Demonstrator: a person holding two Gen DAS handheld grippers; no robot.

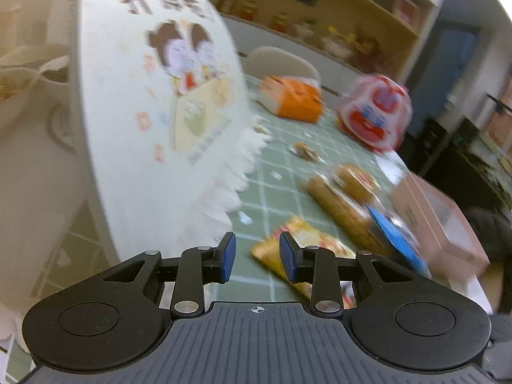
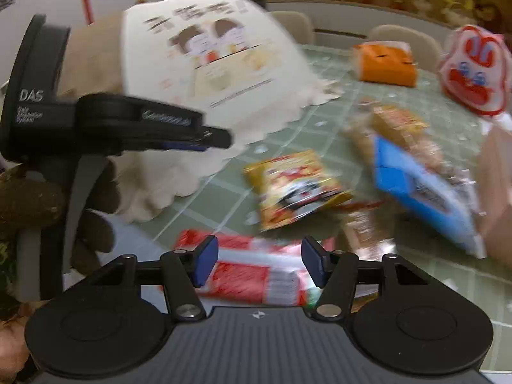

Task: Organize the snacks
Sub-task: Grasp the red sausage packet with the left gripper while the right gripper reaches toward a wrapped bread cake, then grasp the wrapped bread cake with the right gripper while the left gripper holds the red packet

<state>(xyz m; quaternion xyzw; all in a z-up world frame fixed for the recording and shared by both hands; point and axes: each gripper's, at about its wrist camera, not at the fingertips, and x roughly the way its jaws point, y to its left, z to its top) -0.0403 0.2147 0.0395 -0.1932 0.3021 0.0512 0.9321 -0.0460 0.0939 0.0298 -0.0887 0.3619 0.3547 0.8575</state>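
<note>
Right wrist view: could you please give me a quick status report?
Left tongs open beside white bag. Right tongs open over red packet, not gripping. Yellow packet and blue packet loose on table ahead.

Snack packets [image 2: 296, 188] crowding tablecloth [image 2: 224, 192]

A green checked tablecloth [image 1: 288, 172] covers the table. Up at twelve o'clock a pale chair back [image 1: 281, 60] stands behind it, and beyond that wooden shelves [image 1: 352, 9] line the wall with small figurines [image 1: 281, 20]. Everything's motion-blurred.
</note>
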